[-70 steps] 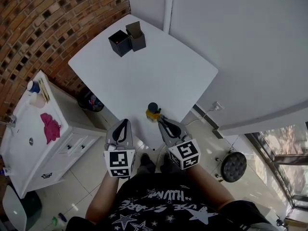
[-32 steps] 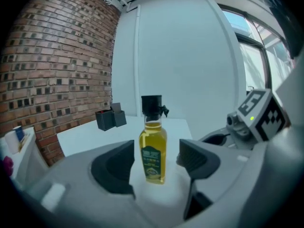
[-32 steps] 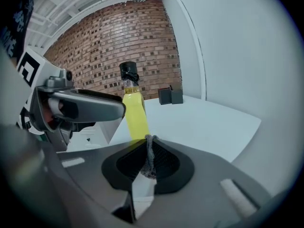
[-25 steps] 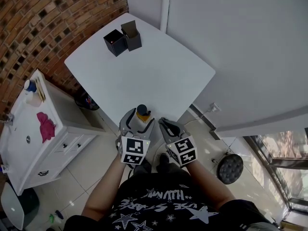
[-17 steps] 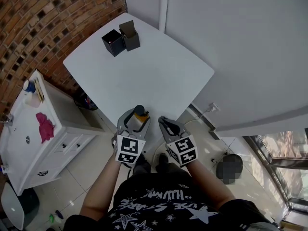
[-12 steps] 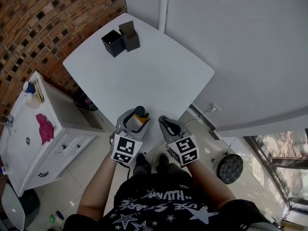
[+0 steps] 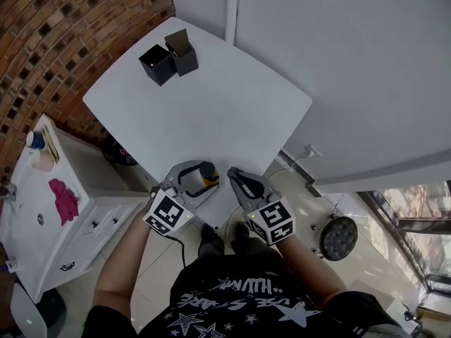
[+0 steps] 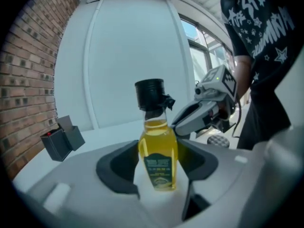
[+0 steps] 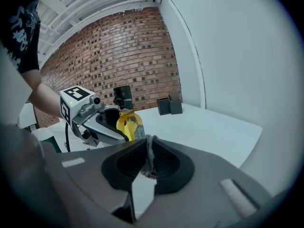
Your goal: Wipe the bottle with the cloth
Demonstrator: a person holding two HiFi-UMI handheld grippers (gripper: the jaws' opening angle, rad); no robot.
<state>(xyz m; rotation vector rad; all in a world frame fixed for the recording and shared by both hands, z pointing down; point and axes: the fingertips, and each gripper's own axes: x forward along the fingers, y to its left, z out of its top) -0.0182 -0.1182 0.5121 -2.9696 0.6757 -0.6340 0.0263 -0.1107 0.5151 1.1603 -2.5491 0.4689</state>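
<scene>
A small bottle [image 7: 205,172] of yellow liquid with a black cap stands near the front edge of the white table [image 7: 211,104]. My left gripper [image 7: 208,177] comes at it from the left, and its pads press on both sides of the bottle [image 8: 158,160]. My right gripper [image 7: 232,172] hovers just right of the bottle, shut on a small grey cloth [image 9: 150,159] that sticks up between its jaws. The right gripper view shows the bottle [image 9: 127,125] and the left gripper [image 9: 102,122] a short way ahead of the cloth, apart from it.
Two black open boxes [image 7: 169,58] stand at the table's far corner. A white cabinet [image 7: 42,210] with a pink rag [image 7: 63,199] is left of the table, beside a brick wall. A round stool [image 7: 343,236] stands on the tiled floor at the right.
The left gripper's body has swung left and its jaws have narrowed onto the bottle. The bottle stays near the front edge. The right gripper has hardly moved.
</scene>
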